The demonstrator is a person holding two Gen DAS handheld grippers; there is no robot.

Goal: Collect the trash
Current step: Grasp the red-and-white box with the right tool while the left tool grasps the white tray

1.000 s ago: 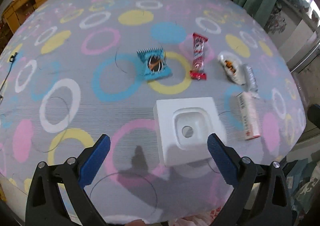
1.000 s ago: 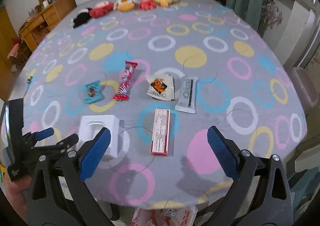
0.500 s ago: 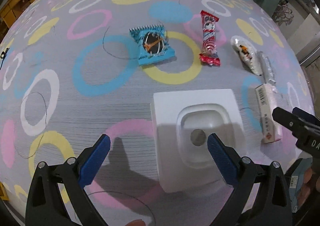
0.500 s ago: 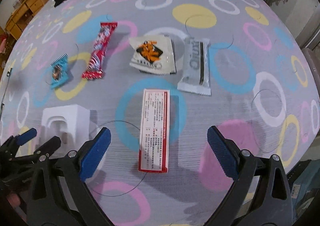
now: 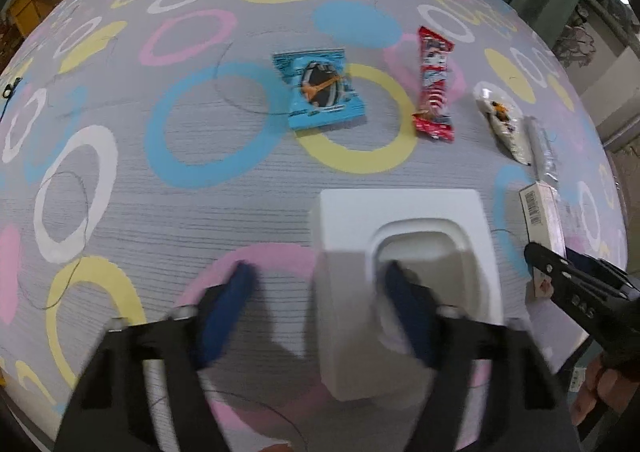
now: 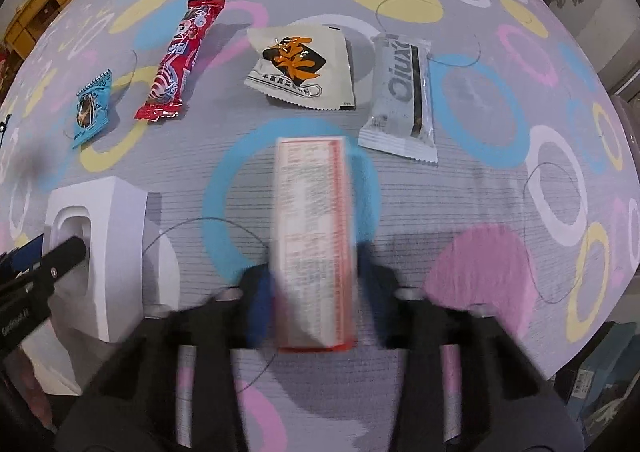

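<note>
While the left gripper (image 5: 320, 312) straddles the white bin's (image 5: 404, 228) wall unclenched, the right gripper (image 6: 316, 304) brackets the box (image 6: 314, 236); grasp unclear.

Your light is soft and even, daylight entering at the upper right. Both views bulge at their edges. Motion blur smears the jaws, and soft shadows fall beneath them.

The box (image 6: 314, 240) lies at six o'clock, the white bin (image 6: 106, 252) at eight, four wrappers toward twelve.
</note>
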